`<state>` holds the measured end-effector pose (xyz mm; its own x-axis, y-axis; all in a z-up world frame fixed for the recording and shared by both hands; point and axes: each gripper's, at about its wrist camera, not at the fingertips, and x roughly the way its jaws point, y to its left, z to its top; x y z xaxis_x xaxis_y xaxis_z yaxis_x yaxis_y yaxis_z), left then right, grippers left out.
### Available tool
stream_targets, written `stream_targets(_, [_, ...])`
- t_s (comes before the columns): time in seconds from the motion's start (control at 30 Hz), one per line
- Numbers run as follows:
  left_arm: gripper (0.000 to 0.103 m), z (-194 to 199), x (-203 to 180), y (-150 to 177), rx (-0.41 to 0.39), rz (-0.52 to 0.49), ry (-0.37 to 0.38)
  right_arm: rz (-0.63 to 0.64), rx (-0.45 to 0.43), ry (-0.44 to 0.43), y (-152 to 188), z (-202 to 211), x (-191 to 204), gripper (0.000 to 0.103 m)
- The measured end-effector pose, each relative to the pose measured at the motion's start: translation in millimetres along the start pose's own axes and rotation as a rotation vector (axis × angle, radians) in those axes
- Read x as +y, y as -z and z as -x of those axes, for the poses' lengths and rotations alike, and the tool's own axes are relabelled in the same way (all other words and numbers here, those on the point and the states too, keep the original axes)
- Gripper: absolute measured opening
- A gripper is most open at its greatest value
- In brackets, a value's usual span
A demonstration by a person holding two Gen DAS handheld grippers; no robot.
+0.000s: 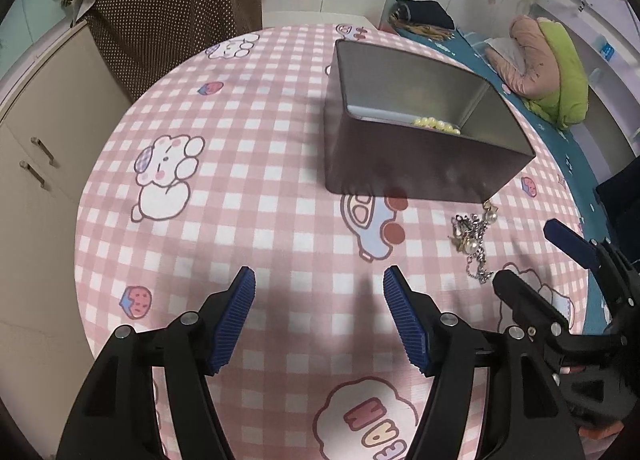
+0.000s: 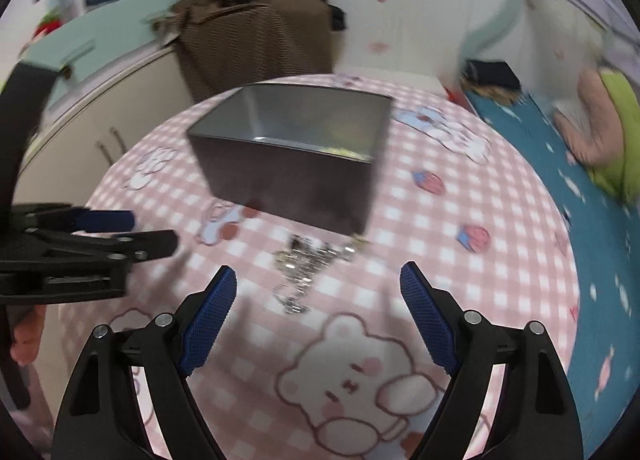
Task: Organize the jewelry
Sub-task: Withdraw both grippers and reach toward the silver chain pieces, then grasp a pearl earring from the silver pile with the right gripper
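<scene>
While agape: both hand-held grippers (image 1: 319, 284) (image 2: 319, 280)

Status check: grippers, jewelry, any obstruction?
Left gripper and right gripper open, empty. Chain jewelry on cloth before box; beads inside. Nothing blocking.

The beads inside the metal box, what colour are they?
Pale yellow beads, clearest in the left wrist view, inside the box.

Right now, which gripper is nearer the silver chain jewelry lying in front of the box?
Right. The right gripper has the silver chain jewelry just ahead between its open fingers; the left gripper sits off to its side.
</scene>
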<state>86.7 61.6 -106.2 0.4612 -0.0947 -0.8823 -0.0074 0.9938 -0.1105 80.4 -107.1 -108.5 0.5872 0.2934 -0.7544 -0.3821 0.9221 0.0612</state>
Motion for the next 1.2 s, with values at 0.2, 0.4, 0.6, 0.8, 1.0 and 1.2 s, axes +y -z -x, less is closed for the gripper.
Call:
stream_targets(0.2, [0.064, -1.3, 7.6, 1.9, 0.004, 0.017, 0.003, 0.034, 0.041, -0.069, -5.6, -16.5, 16.2, 0.038])
stream_targets(0.4, [0.065, -6.2, 11.5, 4.3, 0.014, 0.026, 0.011, 0.036, 0.064, -0.067, -8.9, -28.0, 22.3, 0.033])
stream_targets(0.6, [0.065, -6.8, 7.6, 4.2, 0.013, 0.010, 0.030, 0.042, 0.099, -0.080, -5.9, -40.5, 24.1, 0.020])
stream_targets(0.8, [0.065, -7.9, 3.5, 3.3, 0.015, 0.009, 0.036, -0.032, 0.102, -0.102, -8.0, -40.4, 12.2, 0.012])
stream_targets(1.0, [0.065, -9.1, -8.2, -0.3, 0.019, -0.002, 0.063, -0.068, 0.046, -0.112, -7.4, -16.9, -1.7, 0.012])
stream_targets(1.2, [0.065, -9.6, -34.3, -8.5, 0.007, -0.047, 0.105, -0.155, 0.002, -0.063, -3.7, 4.7, -39.6, 0.012])
